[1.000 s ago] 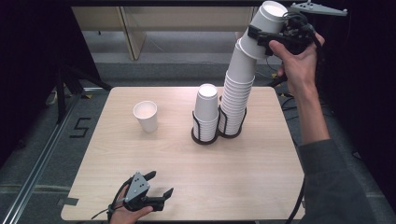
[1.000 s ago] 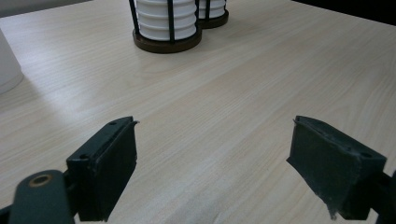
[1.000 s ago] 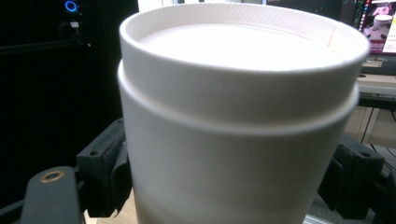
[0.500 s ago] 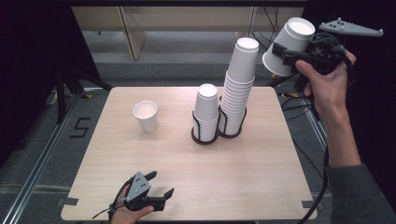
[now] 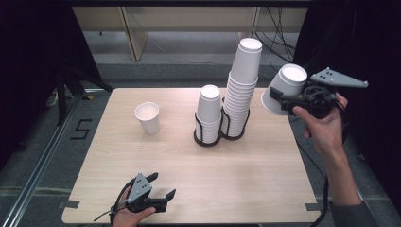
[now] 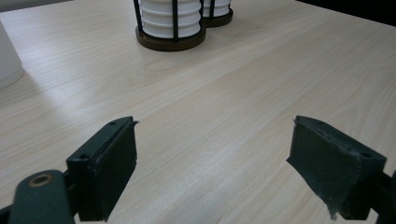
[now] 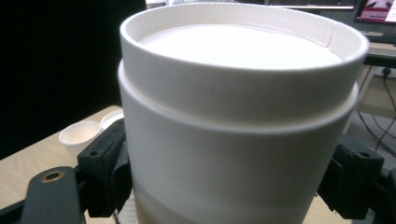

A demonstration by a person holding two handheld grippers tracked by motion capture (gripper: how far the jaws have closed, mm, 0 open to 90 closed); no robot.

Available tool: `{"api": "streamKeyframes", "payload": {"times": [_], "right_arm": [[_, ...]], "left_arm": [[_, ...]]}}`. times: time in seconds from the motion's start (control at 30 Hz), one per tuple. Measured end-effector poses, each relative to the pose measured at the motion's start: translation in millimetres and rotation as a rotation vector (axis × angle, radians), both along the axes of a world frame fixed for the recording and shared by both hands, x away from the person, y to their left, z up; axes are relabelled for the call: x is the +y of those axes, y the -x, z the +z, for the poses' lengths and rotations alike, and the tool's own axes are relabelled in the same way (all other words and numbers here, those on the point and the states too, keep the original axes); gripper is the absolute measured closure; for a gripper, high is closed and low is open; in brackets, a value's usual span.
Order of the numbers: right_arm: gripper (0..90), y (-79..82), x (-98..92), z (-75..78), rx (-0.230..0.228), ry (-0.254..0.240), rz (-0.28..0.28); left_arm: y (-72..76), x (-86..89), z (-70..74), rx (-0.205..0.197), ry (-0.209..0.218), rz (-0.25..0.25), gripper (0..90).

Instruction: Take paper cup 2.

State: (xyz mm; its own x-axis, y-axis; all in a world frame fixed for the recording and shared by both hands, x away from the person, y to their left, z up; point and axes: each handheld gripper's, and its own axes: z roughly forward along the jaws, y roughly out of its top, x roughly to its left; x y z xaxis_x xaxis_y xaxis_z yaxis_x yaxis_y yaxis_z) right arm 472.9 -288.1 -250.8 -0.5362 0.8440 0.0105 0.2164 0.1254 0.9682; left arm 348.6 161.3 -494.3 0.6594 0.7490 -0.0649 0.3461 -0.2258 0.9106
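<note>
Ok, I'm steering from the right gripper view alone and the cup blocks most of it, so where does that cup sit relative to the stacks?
Observer: In the high view the held cup is tilted in the right gripper, to the right of the tall stack and not touching it.
Operator: What is the other gripper doing?
Observer: The left gripper sits at the near edge of the table, jaws apart with nothing between them.
Operator: Any loose cups?
Observer: A single cup stands mouth up, left of the short stack, apart from it.
</note>
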Motion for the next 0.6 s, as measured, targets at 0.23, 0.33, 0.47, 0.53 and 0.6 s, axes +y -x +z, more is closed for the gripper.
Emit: {"api": "streamKeyframes", "payload": {"times": [0.23,0.33,0.47,0.53,0.6], "right_arm": [[18.3,20.2,17.9,-34.6,0.01,0.02,0.067],[18.3,25.6,27.1,-52.8,0.036,0.028,0.096],[18.3,30.8,41.9,-77.0,0.053,0.031,0.152],[18.3,32.0,50.0,-86.5,0.079,0.023,0.185],[18.3,31.2,57.1,-94.7,0.087,0.017,0.208]], "left_arm": [[-0.9,1.5,-0.1,-0.002,0.001,0.002,14.5],[-0.9,1.5,-0.1,-0.005,0.0,0.004,14.6],[-2.9,1.3,-1.2,-0.006,0.0,0.012,14.5],[-4.0,1.7,-1.0,-0.004,-0.013,0.017,14.6],[-5.6,1.4,-2.1,-0.011,0.001,0.02,14.5]]}}
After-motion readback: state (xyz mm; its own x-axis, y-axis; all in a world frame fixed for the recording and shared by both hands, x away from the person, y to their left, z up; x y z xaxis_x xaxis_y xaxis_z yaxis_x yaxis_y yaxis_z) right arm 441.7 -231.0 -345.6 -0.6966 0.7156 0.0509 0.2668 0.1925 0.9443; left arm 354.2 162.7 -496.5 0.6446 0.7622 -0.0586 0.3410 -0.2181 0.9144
